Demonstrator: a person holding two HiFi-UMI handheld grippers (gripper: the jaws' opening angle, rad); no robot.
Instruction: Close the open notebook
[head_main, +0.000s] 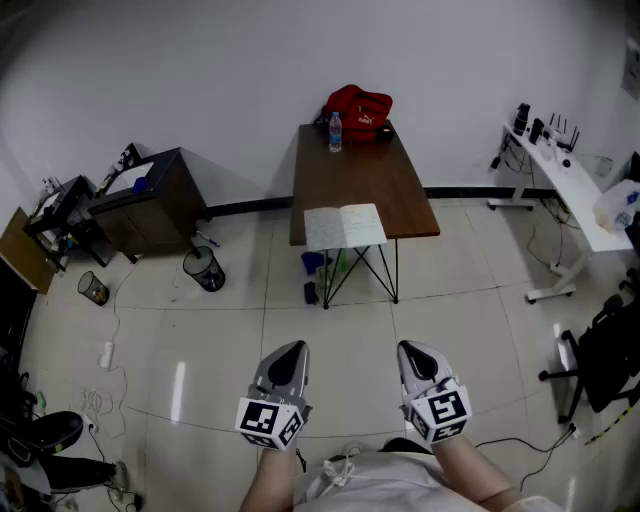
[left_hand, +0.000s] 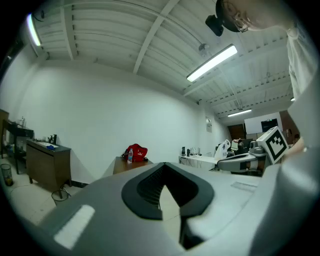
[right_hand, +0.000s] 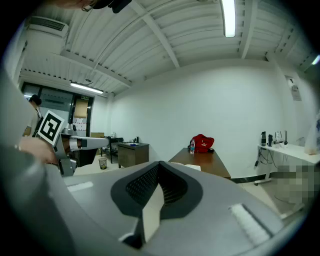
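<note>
Head view, open notebook (head_main: 343, 226) on table (head_main: 362, 172), left tongs (head_main: 289, 352) and right tongs (head_main: 414, 352) closed, empty.

The notebook (head_main: 344, 226) is too small for me to read its pages. In the left gripper view my left claw (left_hand: 162, 192) hides most of the table (left_hand: 122, 164). The bottom edge cuts off my forearms (head_main: 268, 482).

The worktop (head_main: 400, 195) stands end-on to the far wall. The open notebook (head_main: 343, 226) lies at its near edge, the bag (head_main: 358, 108) at its far end, and the water bottle (head_main: 335, 132) just left of the bag. A cabinet (head_main: 150, 200) stands to the left, with a wastebasket (head_main: 204, 268) on the floor between them. A desk (head_main: 570, 185) stands to the right. The left claw (head_main: 289, 352) and the right claw (head_main: 413, 353) are side by side, well apart from the worktop.
</note>
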